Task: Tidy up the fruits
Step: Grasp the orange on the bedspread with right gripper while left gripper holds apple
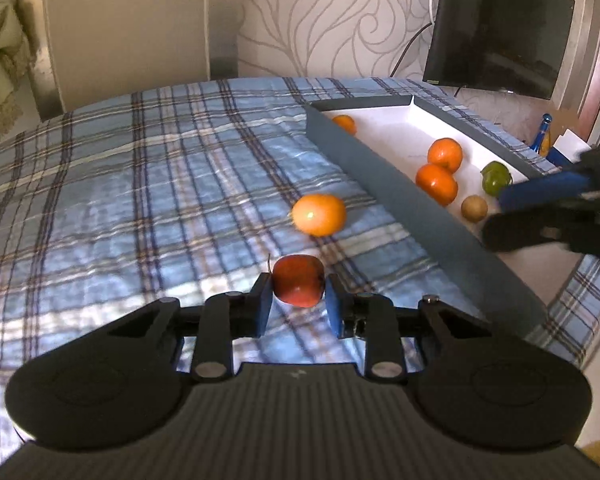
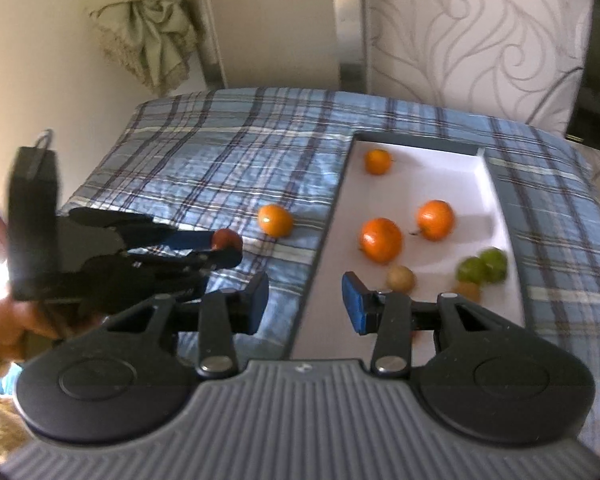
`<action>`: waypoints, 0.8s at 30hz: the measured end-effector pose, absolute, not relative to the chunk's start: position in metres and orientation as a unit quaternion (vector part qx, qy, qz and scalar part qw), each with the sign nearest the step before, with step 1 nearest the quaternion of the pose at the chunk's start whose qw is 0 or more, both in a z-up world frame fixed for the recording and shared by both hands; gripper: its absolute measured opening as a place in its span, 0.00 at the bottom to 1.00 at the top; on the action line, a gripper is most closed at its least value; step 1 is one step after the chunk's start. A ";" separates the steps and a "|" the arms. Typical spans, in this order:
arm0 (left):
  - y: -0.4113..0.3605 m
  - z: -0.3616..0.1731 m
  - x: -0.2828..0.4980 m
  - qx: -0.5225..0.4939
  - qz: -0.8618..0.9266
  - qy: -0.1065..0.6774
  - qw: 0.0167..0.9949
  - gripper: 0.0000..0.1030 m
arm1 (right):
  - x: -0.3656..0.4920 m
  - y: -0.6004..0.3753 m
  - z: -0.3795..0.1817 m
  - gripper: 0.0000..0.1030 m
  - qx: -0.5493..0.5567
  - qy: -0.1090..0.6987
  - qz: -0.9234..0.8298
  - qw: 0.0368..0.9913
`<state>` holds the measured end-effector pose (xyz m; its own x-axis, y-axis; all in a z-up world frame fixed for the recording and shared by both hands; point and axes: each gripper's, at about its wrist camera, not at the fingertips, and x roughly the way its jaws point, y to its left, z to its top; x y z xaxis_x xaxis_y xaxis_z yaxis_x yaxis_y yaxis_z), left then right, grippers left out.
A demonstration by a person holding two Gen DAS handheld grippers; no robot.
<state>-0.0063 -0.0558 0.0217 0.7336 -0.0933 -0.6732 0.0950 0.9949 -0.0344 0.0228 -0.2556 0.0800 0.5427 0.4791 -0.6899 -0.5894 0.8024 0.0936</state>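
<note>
I am gripping the red fruit in my left gripper, right gripper wide and empty, and should be carrying it right into the tray next

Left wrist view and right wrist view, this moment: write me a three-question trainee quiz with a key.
1. True or false: the left gripper is shut on the red fruit.
2. Where does the loose orange lie? A in the tray; B on the plaid cloth; C in the right gripper.
3. Fill in: the right gripper's jaws are ____.

Key: 1 true; 2 B; 3 open.
</note>
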 end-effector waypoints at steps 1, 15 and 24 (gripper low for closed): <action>-0.053 0.022 -0.010 -0.001 -0.049 0.363 0.931 0.32 | 0.028 -0.247 0.077 0.42 -0.080 0.371 0.311 0.871; -0.017 0.042 -0.062 -0.020 -0.002 0.350 0.936 0.32 | 0.084 -0.167 0.045 0.42 -0.158 0.381 0.337 0.846; 0.004 0.042 -0.077 -0.033 0.031 0.351 0.935 0.32 | 0.097 -0.147 0.028 0.44 -0.206 0.377 0.315 0.846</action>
